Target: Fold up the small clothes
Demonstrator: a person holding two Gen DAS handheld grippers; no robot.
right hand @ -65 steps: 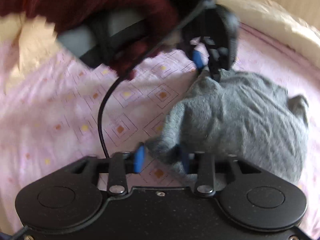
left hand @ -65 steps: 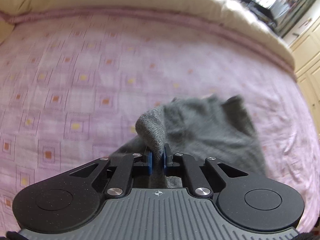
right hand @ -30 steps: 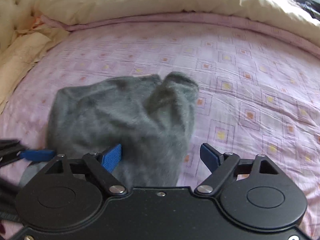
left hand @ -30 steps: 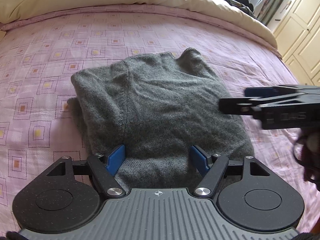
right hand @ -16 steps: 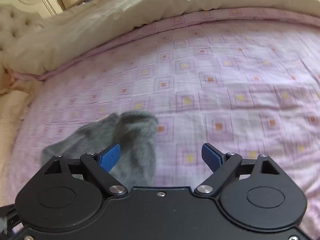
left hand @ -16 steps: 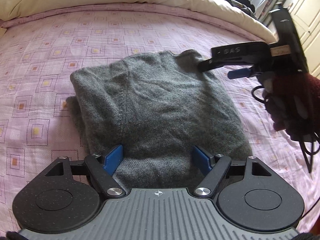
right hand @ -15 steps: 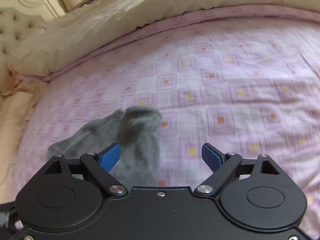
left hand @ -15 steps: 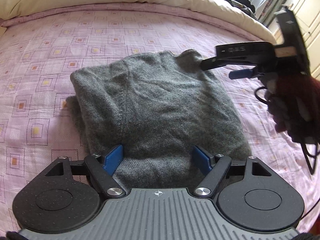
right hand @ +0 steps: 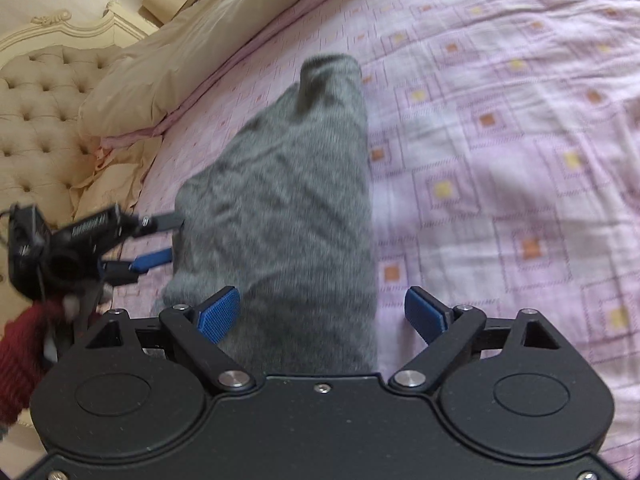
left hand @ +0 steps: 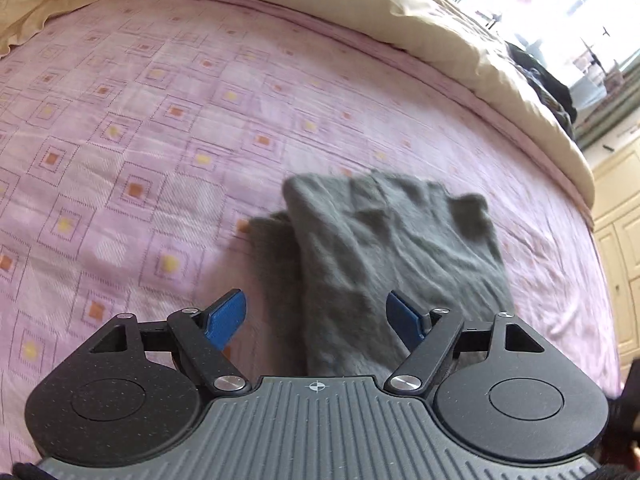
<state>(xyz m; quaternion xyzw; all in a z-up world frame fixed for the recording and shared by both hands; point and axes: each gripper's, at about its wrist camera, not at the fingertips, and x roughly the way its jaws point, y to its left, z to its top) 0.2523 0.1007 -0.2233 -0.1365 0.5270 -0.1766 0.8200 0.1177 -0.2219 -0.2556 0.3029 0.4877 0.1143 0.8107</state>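
A small grey knitted garment [left hand: 384,248] lies folded flat on the pink patterned bedspread [left hand: 132,128]; it also shows in the right wrist view [right hand: 288,208]. My left gripper [left hand: 316,320] is open, its blue pads apart over the garment's near left edge, holding nothing. It also shows from the side in the right wrist view [right hand: 156,240], beside the garment's left edge. My right gripper [right hand: 322,314] is open above the garment's near end, empty.
A cream duvet [left hand: 360,4] is bunched along the far side of the bed. A tufted cream headboard [right hand: 44,120] and pillows [right hand: 168,68] stand at the left. Cream cupboards [left hand: 620,216] stand beyond the bed's right edge.
Both grippers have shifted. The left one has moved to the garment's left edge; the right one has swung back over the garment's end. Both stay open. The garment lies as before.
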